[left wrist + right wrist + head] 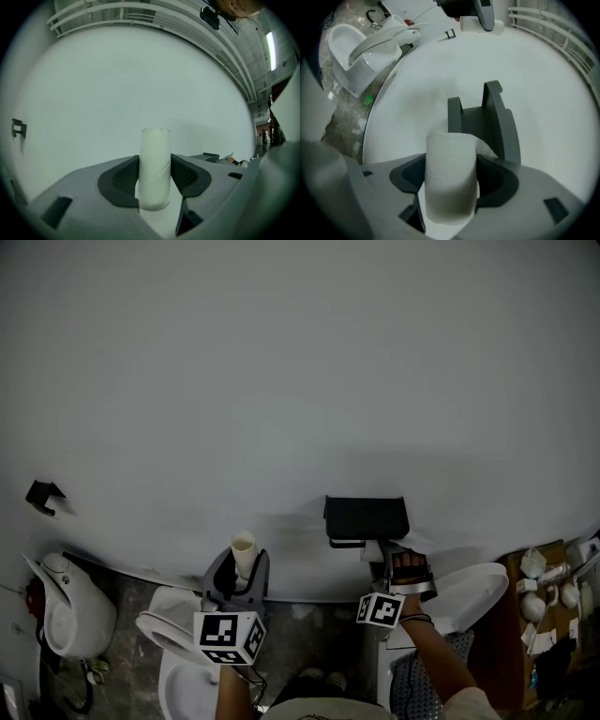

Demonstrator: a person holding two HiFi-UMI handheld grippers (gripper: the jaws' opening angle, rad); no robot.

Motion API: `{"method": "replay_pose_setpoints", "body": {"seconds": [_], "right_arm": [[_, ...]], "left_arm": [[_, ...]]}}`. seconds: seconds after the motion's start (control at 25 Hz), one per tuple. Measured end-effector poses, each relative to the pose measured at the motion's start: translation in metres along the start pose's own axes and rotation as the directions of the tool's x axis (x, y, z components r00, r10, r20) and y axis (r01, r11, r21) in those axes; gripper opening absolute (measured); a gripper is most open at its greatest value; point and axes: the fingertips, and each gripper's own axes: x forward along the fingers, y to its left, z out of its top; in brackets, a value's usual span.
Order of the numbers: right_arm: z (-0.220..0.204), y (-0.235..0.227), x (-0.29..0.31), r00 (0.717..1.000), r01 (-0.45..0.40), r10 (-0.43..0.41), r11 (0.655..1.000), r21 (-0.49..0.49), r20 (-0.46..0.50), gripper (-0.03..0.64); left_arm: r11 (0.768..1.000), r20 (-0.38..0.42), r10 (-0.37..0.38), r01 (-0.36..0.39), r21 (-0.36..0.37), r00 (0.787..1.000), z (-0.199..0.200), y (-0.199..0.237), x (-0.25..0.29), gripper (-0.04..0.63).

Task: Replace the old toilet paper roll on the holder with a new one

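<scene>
Empty cardboard tube [154, 150]: pale, with a spiral seam, standing upright, clamped at its lower half between the pads of the left gripper [154, 177], apart from the wall. New toilet paper roll [450, 201]: white, thick, one loose sheet corner sticking out, pinched in the right gripper [453, 174], just in front of the holder [487, 119]. Holder: dark, fixed on the white wall, with two side arms.

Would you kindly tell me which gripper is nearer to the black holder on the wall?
Right. The right gripper, shut on the new roll, is just below the holder; the left gripper, shut on the cardboard tube, is well off to the holder's left.
</scene>
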Motion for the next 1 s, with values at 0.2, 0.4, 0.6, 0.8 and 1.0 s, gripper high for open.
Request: {"method": "replay_pose_setpoints", "body": {"seconds": [0.2, 0.4, 0.6, 0.8, 1.0], "right_arm": [[0.031, 0.001, 0.000, 0.998, 0.012, -0.010, 1.000, -0.026, 0.055, 0.304], [0.056, 0.003, 0.001, 0.995, 0.003, -0.001, 1.000, -0.014, 0.099, 0.304], [0.063, 0.004, -0.005, 0.991, -0.033, 0.032, 0.999, 0.001, 0.127, 0.315], [0.074, 0.006, -0.031, 0.979, -0.070, 0.056, 0.995, 0.069, 0.197, 0.350], [0.069, -0.002, -0.068, 0.964, -0.148, 0.071, 0.945, 0.293, 0.257, 0.332]], "left_arm": [[1.000, -0.006, 0.026, -0.026, 0.014, 1.000, -0.002, 0.008, -0.010, 0.202], [0.999, -0.008, 0.048, -0.048, 0.018, 0.999, -0.003, 0.016, -0.020, 0.202], [0.998, -0.005, 0.062, -0.062, 0.012, 0.998, -0.003, 0.021, -0.026, 0.202], [0.999, -0.003, 0.045, -0.045, 0.011, 0.999, -0.002, 0.016, -0.022, 0.202], [1.000, 0.004, 0.015, -0.015, 0.010, 1.000, 0.004, 0.002, -0.011, 0.202]]}}
